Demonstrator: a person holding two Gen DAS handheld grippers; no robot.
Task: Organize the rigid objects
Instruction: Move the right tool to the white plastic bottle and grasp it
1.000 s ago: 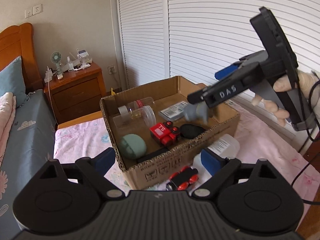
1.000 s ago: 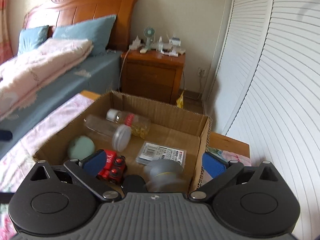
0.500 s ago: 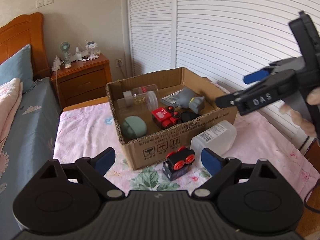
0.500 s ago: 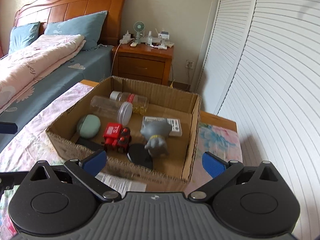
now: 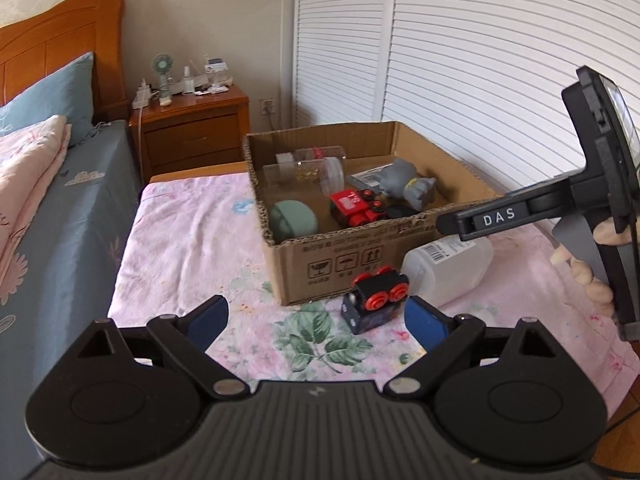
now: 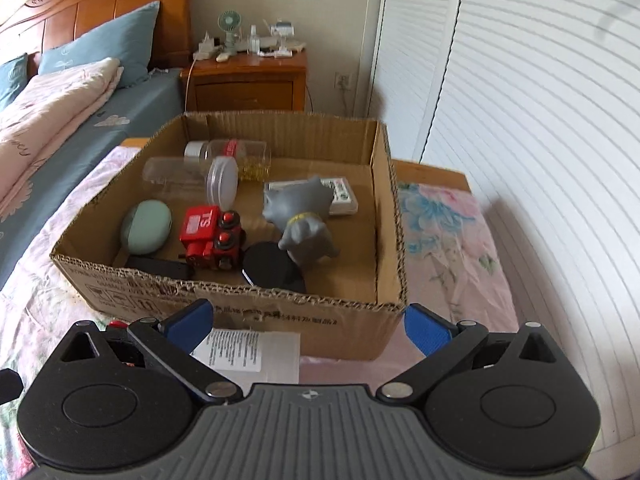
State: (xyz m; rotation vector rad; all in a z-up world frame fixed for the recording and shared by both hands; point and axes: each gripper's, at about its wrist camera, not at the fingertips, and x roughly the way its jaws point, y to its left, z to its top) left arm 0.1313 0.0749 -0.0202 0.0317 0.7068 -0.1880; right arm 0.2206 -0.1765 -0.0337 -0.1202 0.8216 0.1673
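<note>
A cardboard box stands on the pink floral cloth. It holds a grey elephant toy, a red toy engine, a green round case, a black disc, clear jars and a flat packet. Outside, at its front wall, lie a black toy car with red wheels and a white plastic bottle. My left gripper is open and empty, just short of the toy car. My right gripper is open and empty above the bottle; it shows at the right in the left wrist view.
The bed with blue sheet and pink quilt lies to the left. A wooden nightstand with a small fan stands behind the box. White louvred closet doors run along the right. The cloth's edge drops off at right.
The right gripper let the grey elephant go into the box and drew back out, open. Both grippers have pulled back from the box; the toy car and bottle came into fuller view.
</note>
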